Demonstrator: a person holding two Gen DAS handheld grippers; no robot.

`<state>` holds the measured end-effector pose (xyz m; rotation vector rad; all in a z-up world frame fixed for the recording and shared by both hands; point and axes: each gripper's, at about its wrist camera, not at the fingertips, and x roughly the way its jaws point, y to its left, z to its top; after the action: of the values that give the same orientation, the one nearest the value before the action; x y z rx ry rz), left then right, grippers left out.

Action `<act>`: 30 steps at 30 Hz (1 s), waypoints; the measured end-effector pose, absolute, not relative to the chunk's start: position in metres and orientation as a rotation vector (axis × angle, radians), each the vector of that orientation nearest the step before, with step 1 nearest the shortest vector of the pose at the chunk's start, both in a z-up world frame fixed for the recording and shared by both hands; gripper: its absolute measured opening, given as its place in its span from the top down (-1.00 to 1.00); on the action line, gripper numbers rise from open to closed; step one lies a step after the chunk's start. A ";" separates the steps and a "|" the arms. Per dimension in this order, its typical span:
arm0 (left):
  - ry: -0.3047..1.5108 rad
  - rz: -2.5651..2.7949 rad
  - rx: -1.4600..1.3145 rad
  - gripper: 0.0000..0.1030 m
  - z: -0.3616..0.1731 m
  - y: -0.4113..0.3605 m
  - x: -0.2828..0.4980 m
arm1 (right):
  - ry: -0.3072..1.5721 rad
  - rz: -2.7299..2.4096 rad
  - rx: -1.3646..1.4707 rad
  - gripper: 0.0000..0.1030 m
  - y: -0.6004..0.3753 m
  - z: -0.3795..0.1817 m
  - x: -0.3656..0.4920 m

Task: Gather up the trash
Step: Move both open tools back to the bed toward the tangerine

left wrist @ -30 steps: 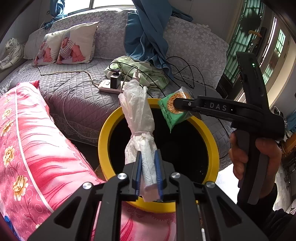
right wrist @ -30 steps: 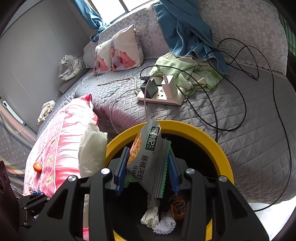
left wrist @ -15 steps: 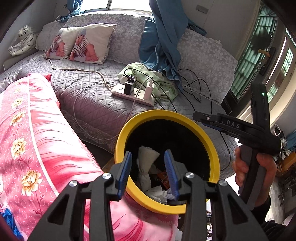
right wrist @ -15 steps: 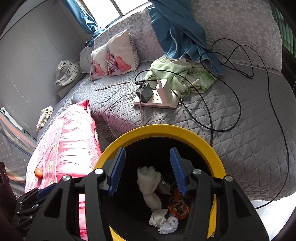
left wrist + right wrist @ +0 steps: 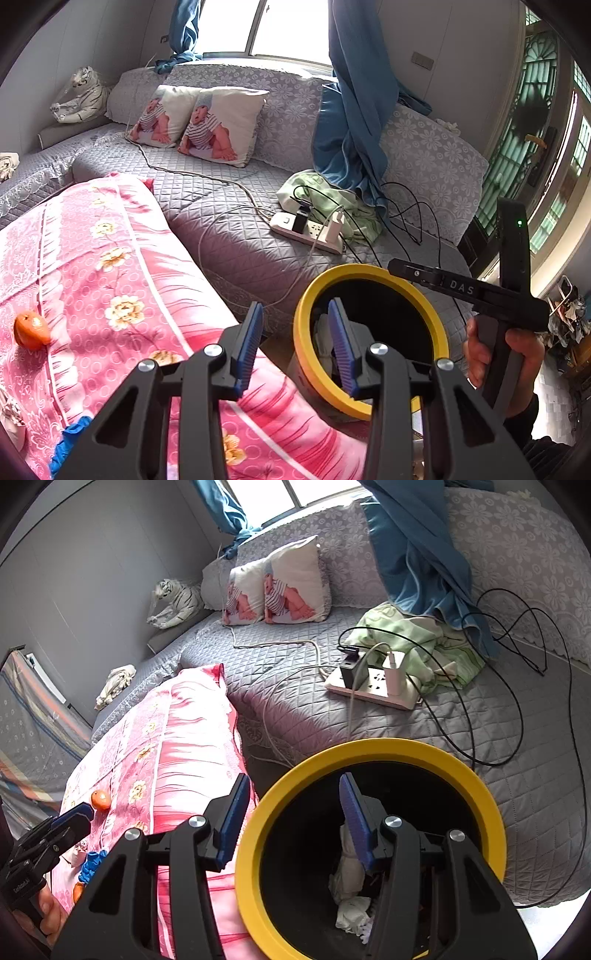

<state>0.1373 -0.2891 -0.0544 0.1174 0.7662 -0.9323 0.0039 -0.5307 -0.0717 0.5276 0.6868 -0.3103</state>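
A black trash bin with a yellow rim (image 5: 306,354) (image 5: 373,747) stands between the pink quilt and the grey sofa. White crumpled tissue and a glove (image 5: 349,882) lie inside it. My left gripper (image 5: 295,332) is open and empty, over the bin's left rim. My right gripper (image 5: 291,812) is open and empty, straddling the bin's left rim; it also shows in the left wrist view (image 5: 458,286). An orange peel (image 5: 31,328) (image 5: 100,799) and a blue scrap (image 5: 90,866) lie on the pink quilt (image 5: 110,280).
A white power strip (image 5: 373,690) with chargers and black cables lies on the grey sofa (image 5: 461,746). A green cloth (image 5: 424,642), blue curtain (image 5: 354,110), two baby-print pillows (image 5: 199,125) and a toy tiger (image 5: 173,603) are farther back.
Both grippers opened and dropped the white glove and the snack packet into the bin. Both then pulled back and swung left toward the pink quilt.
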 end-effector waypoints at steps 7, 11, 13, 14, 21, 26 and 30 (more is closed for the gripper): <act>0.735 -0.867 0.091 0.33 -0.042 -0.234 0.146 | 0.729 -0.216 0.450 0.07 -0.479 -0.059 0.046; 0.717 -0.827 0.071 0.33 -0.036 -0.201 0.151 | 0.746 -0.145 0.401 0.07 -0.445 -0.051 0.071; 0.712 -0.799 0.059 0.33 -0.035 -0.184 0.153 | 0.753 -0.110 0.374 0.07 -0.426 -0.047 0.083; 0.710 -0.788 0.055 0.33 -0.034 -0.175 0.154 | 0.755 -0.092 0.363 0.07 -0.416 -0.045 0.089; 0.679 -0.673 0.021 0.33 -0.027 -0.108 0.164 | 0.787 0.042 0.279 0.07 -0.347 -0.040 0.125; 0.671 -0.597 -0.021 0.33 -0.027 -0.059 0.171 | 0.808 0.127 0.213 0.07 -0.298 -0.041 0.143; 0.673 -0.547 -0.054 0.33 -0.032 -0.026 0.175 | 0.829 0.180 0.170 0.07 -0.267 -0.044 0.156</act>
<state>0.1748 -0.0261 -0.0317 -0.0535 0.6733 -0.5475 0.1558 -0.2673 -0.0437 0.1702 0.8291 0.1803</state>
